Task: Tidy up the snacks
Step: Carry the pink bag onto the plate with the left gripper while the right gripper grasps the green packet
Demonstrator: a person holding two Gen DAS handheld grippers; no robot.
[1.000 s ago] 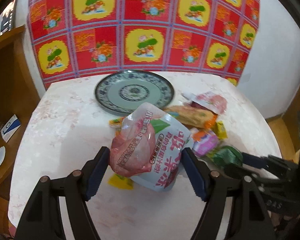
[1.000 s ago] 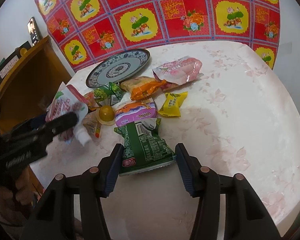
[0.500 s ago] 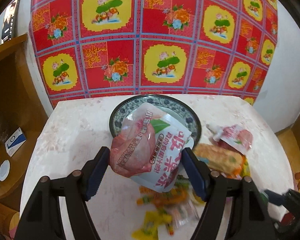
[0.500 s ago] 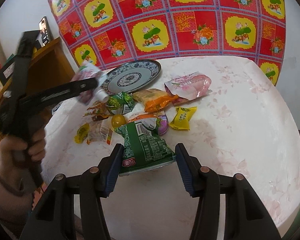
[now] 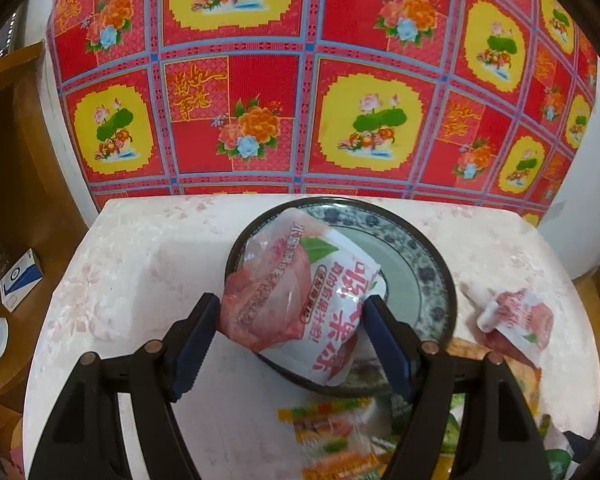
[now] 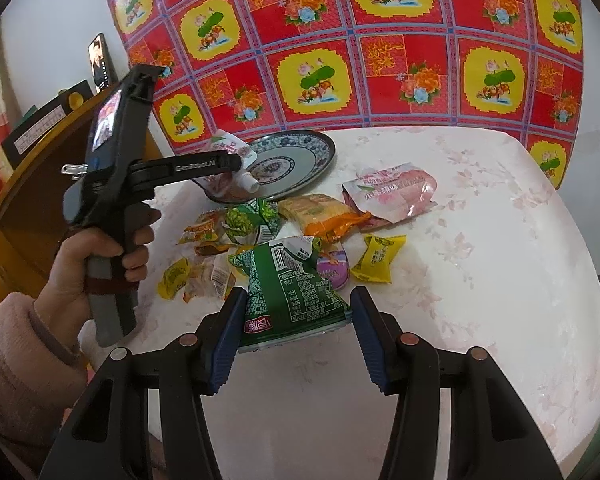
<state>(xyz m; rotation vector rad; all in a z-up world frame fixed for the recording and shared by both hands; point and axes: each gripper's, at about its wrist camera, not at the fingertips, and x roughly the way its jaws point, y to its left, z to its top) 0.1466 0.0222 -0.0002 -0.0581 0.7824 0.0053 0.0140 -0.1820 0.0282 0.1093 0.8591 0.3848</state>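
Gripping a pink pouch (image 5: 296,300), the left claw (image 5: 290,334) hovers over the plate (image 5: 428,264).

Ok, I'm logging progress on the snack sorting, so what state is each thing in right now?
Left hand-held gripper: shut on the pink jelly pouch.
Pink jelly pouch: held above the plate, capped spout pointing down.
Plate: on the table, nothing resting on it.
Right hand-held gripper: shut on the green snack bag.
Green snack bag: held, barcode side up.
Second pink pouch: lying flat on the table.
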